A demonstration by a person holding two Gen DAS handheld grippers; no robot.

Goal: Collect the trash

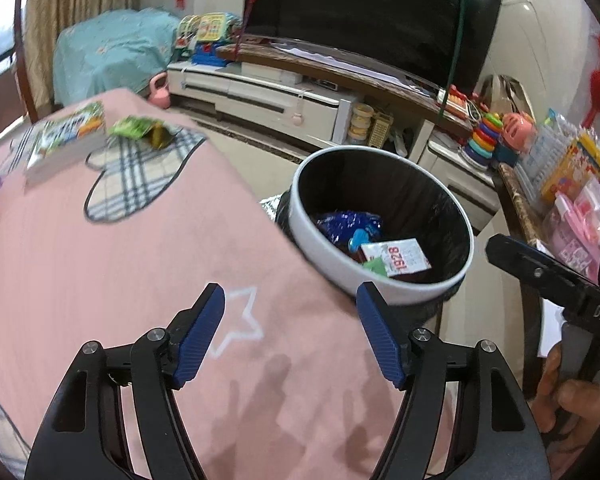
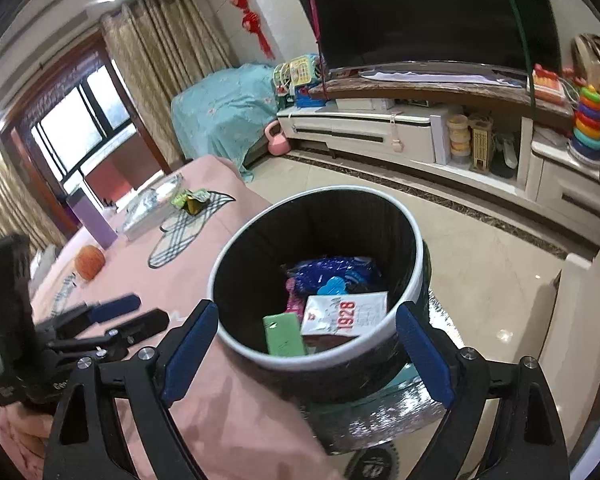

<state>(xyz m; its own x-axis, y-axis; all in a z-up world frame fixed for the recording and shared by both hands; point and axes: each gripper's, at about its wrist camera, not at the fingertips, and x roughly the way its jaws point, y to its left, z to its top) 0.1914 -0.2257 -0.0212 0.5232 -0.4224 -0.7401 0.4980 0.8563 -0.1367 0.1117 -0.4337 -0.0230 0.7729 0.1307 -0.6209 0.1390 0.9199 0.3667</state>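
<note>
A black trash bin with a white rim (image 1: 400, 295) (image 2: 416, 240) stands beside the pink-covered table (image 1: 100, 264) (image 2: 228, 400). It holds a blue crinkled wrapper (image 1: 348, 220) (image 2: 332, 272), a white "1928" packet (image 1: 400, 258) (image 2: 346, 314) and a green piece (image 2: 284, 336). A green snack wrapper (image 1: 138, 128) (image 2: 190, 199) lies on the table's far part. My left gripper (image 1: 292, 300) is open and empty over the table near the bin. My right gripper (image 2: 308, 316) is open and empty above the bin's near rim.
A book (image 1: 66, 136) (image 2: 148, 208) lies next to the green wrapper. A purple box (image 2: 94, 220) and an orange ball (image 2: 89, 262) sit on the table. A TV stand (image 2: 380, 128) with toys and a covered blue furniture piece (image 1: 112, 52) stand beyond.
</note>
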